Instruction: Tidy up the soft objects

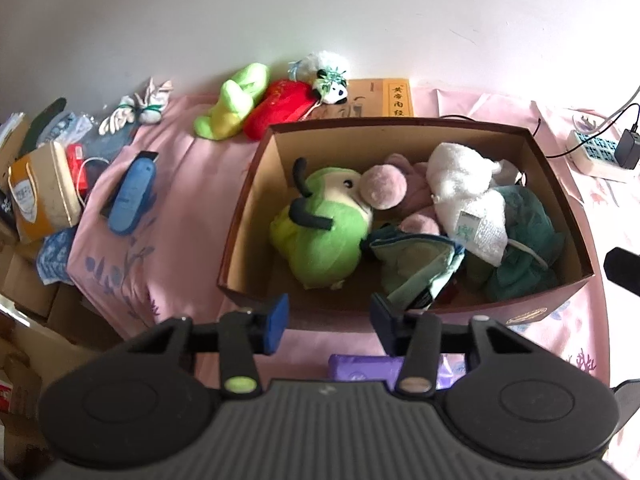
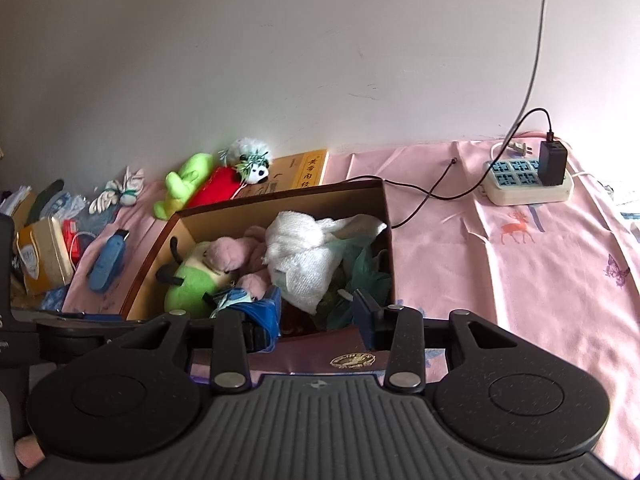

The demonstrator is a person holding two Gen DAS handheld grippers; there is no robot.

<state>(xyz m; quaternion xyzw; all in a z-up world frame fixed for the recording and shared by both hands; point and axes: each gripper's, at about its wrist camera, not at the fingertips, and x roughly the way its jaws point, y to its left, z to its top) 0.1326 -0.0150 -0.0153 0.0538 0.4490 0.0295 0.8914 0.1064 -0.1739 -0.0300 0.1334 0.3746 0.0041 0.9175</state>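
A brown cardboard box (image 1: 256, 200) (image 2: 152, 256) stands on the pink cloth. Inside lie a green plush (image 1: 324, 240) (image 2: 188, 284), a pink plush (image 1: 384, 188) (image 2: 232, 256), a white towel (image 1: 464, 192) (image 2: 304, 264) and a teal cloth (image 1: 528, 240) (image 2: 368, 276). My left gripper (image 1: 330, 320) hangs open over the box's near left rim, nothing between its fingers. My right gripper (image 2: 316, 316) is over the near rim further right, jaws apart with nothing gripped. By the wall lie a yellow-green plush (image 1: 232, 100) (image 2: 184, 184), a red plush (image 1: 284, 108) (image 2: 216, 192), a panda plush (image 1: 332, 84) (image 2: 252, 168) and knotted white cloths (image 1: 136, 112) (image 2: 120, 196).
A yellow book (image 1: 384, 98) (image 2: 304, 170) lies behind the box. A power strip (image 1: 596, 152) (image 2: 524, 184) with a charger and cables sits at the right. A blue object (image 1: 132, 196) (image 2: 106, 260) and cartons crowd the left edge. A purple packet (image 1: 364, 366) lies in front of the box.
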